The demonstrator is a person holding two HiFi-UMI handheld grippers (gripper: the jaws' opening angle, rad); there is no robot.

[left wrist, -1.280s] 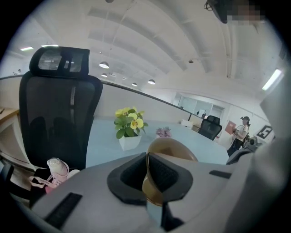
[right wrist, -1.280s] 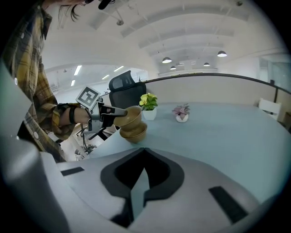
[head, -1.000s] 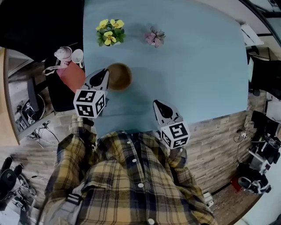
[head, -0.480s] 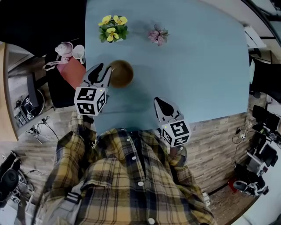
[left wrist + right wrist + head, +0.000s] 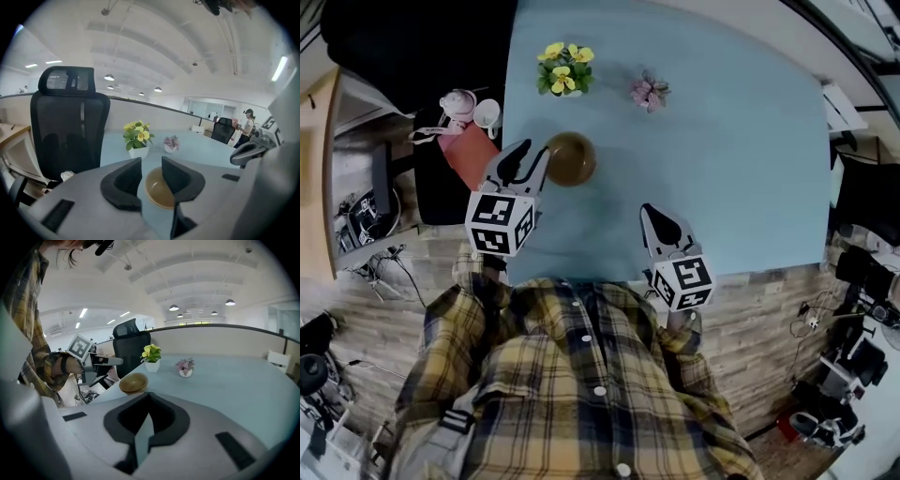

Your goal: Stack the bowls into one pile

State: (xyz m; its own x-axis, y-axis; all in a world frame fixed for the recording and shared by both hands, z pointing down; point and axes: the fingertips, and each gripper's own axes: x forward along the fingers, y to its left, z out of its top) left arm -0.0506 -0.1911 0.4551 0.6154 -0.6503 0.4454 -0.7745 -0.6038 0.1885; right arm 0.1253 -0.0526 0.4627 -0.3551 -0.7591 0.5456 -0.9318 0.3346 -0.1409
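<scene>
Since a second ago the left gripper [image 5: 528, 157] has parted its jaws; they now stand half apart, gripping nothing. The pile of brown wooden bowls [image 5: 572, 159] rests on the pale blue table [image 5: 722, 141] just beyond them. The right gripper [image 5: 651, 214] is closed and empty.

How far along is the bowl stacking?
Done: the bowls sit as one pile on the table; no loose bowl shows. In hand: nothing; the left gripper is open beside the pile, the right gripper shut and empty. Left: apparently nothing.
</scene>
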